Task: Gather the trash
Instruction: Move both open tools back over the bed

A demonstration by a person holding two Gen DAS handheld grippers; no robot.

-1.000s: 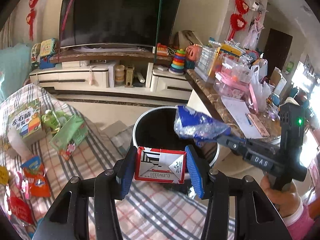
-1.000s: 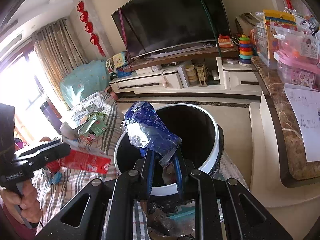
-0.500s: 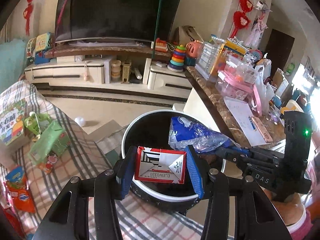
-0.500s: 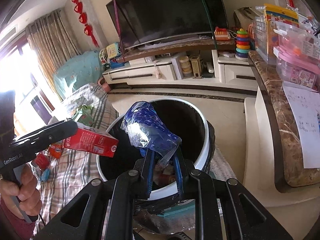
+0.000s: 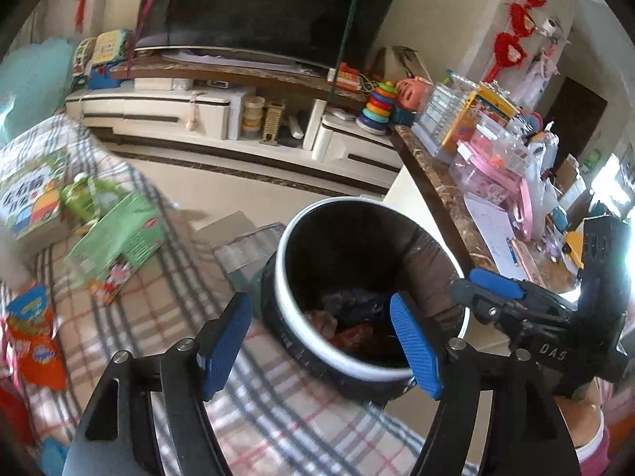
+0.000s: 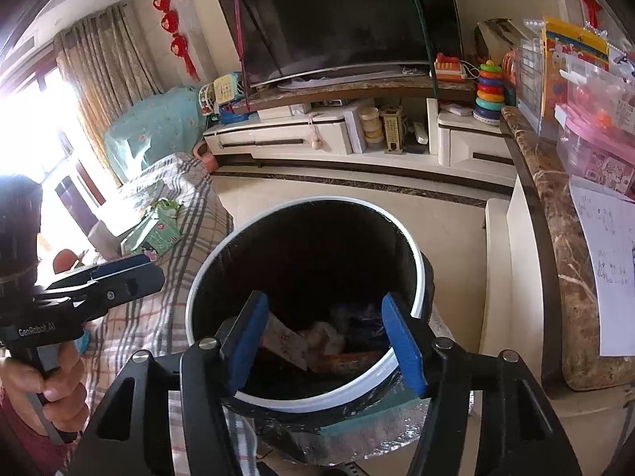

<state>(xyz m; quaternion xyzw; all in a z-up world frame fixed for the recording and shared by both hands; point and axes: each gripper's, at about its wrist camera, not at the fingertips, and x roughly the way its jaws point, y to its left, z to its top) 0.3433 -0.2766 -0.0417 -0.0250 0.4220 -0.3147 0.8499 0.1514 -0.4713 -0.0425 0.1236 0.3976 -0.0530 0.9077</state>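
Left tongs (image 5: 319, 341): jaws spread wide, nothing between the blue pads (image 5: 414, 351). They hang over the near rim of the bin (image 5: 369, 369), which fills the frame from centre toward 5 o'clock. In the right wrist view the same tongs (image 6: 149, 267) enter from 9 o'clock, gripped by the left hand (image 6: 47, 386); their tip lies over the plaid cloth (image 6: 158, 317), just beside the bin (image 6: 416, 261).

Right tongs (image 6: 323, 339): jaws equally wide, holding nothing, tips over the near rim of the bin. In the left wrist view they (image 5: 476, 289) come in from 3 o'clock, the tip at the bin's right rim.

Trash inside the bin: a carton (image 6: 283, 343) leans at 7 o'clock of the opening, crumpled wrappers (image 6: 337, 335) beside it. The left wrist view shows the same heap (image 5: 349, 321) on the bin floor, somewhat blurred.

Trash outside the bin, left wrist view, all on the plaid cloth (image 5: 166, 301):
- green box (image 5: 119, 242) at 9 o'clock, well apart from the bin;
- green pouch (image 5: 79, 198) just beyond it;
- picture book (image 5: 31, 194) toward 10 o'clock;
- orange packet (image 5: 37, 349) at 8 o'clock.

Surroundings: TV (image 5: 278, 4) at 12 o'clock above a white cabinet (image 5: 158, 115); marble counter (image 5: 436, 194) at 2 o'clock, loaded with boxes and toys.
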